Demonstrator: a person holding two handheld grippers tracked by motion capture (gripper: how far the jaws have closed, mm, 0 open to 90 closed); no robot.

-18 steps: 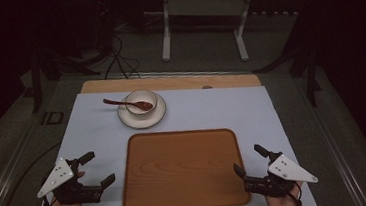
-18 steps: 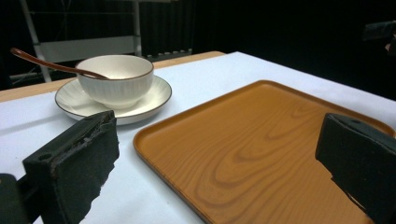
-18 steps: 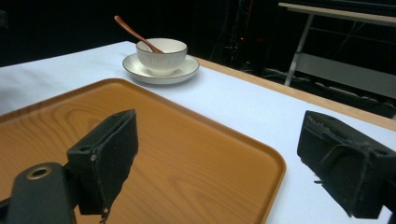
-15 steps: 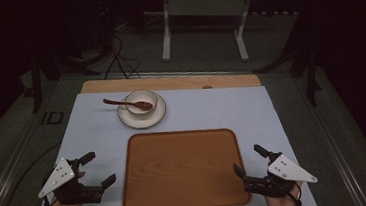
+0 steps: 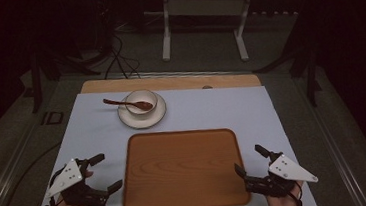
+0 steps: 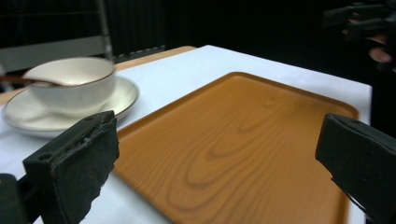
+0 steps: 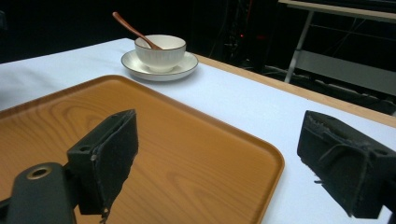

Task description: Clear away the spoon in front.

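Tray (image 5: pixel 184 170) edges lie flanked by left gripper (image 5: pixel 105 172) and right gripper (image 5: pixel 250 160), jaws spread.

Dim room, black at the edges; soft overhead light falls on the bench (image 5: pixel 212 111). The cup (image 6: pixel 70 84) at ten o'clock is blurred (left gripper view).

Wooden tray (image 5: pixel 183 168): flat, rounded-corner rectangle with a raised rim and brown grain, lying empty on the white tabletop. It sits between the left gripper (image 5: pixel 108 172) and the right gripper (image 5: pixel 248 160), whose jaws stand apart just beside its near corners.
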